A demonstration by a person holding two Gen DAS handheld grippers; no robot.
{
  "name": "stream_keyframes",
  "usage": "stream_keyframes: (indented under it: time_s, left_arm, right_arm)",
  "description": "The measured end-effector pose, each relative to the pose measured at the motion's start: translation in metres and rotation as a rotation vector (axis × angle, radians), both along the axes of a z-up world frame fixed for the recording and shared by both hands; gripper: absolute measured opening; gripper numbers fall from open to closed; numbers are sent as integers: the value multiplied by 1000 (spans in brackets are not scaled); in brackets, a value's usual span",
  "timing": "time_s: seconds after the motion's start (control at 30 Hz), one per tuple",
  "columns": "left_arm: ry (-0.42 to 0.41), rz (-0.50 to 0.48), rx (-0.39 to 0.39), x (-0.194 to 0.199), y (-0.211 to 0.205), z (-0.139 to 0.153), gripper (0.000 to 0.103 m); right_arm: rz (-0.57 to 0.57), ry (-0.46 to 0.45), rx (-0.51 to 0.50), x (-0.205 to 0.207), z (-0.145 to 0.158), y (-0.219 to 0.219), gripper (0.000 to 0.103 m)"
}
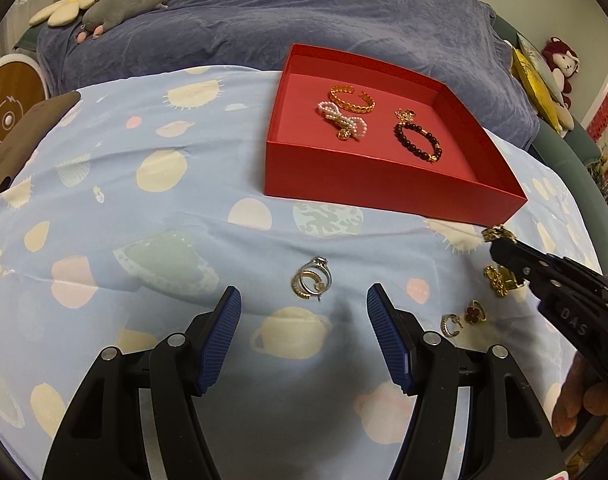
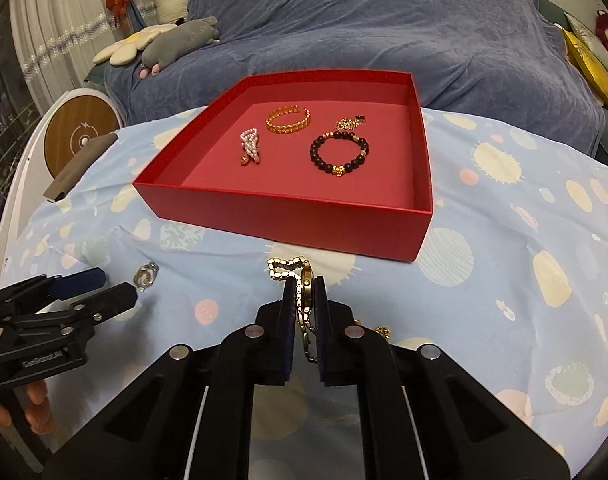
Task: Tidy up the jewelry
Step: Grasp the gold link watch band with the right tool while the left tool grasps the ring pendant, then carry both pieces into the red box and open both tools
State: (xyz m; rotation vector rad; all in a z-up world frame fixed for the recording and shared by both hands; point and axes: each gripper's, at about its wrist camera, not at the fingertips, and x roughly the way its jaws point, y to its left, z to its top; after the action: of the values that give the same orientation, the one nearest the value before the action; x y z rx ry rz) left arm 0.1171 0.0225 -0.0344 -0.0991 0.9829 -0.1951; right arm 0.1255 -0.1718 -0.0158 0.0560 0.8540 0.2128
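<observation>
Box (image 2: pixel 287 216) on cloth (image 2: pixel 504 280); bracelets (image 2: pixel 339 151) inside; rings (image 1: pixel 312 279) before box.

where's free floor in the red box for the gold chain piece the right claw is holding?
Red box: the near strip, between the front wall and the dark bead bracelet, is bare, as is the left side beside the pearl piece. Crowded at the back, around the gold cuff. Right claw holds the gold chain piece just short of the front wall.
</observation>
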Motion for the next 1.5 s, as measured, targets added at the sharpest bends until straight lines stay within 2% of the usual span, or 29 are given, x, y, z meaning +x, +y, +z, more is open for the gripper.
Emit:
stream_keyframes:
  time_s: [0.17,0.3,0.37,0.5,0.67,0.8,0.9,1.23,1.5]
  left_arm:
    - [-23,-33,20,7,-9,-2,59]
    - [-19,-66,53,13,-21,-12,43]
    - [-46,-65,90,13,-24,-14,38]
    - [-68,-79,125,13,-28,-15,15]
    - [-83,-94,136,11,-30,-14,7]
    - [-79,-101,112,9,-29,-10,7]
    - [-85,-104,67,6,-27,1,7]
    - [-152,-84,-87,-5,-4,57,7]
    - [-239,-45,-140,-6,4,105,7]
  right_arm:
    - [-1,-9,48,-7,13,-2,8]
    - [-3,-6,60,-8,14,-4,8]
    - [-7,-4,64,-8,13,-4,8]
    - [-12,-3,71,-7,13,-7,8]
    - [-17,-6,77,-8,15,-10,8]
    - [-19,-15,77,-10,19,-12,8]
    - [-23,-27,78,-13,24,-14,8]
    - [-26,-101,101,-24,58,-15,8]
    - [-39,-171,133,-25,92,-14,8]
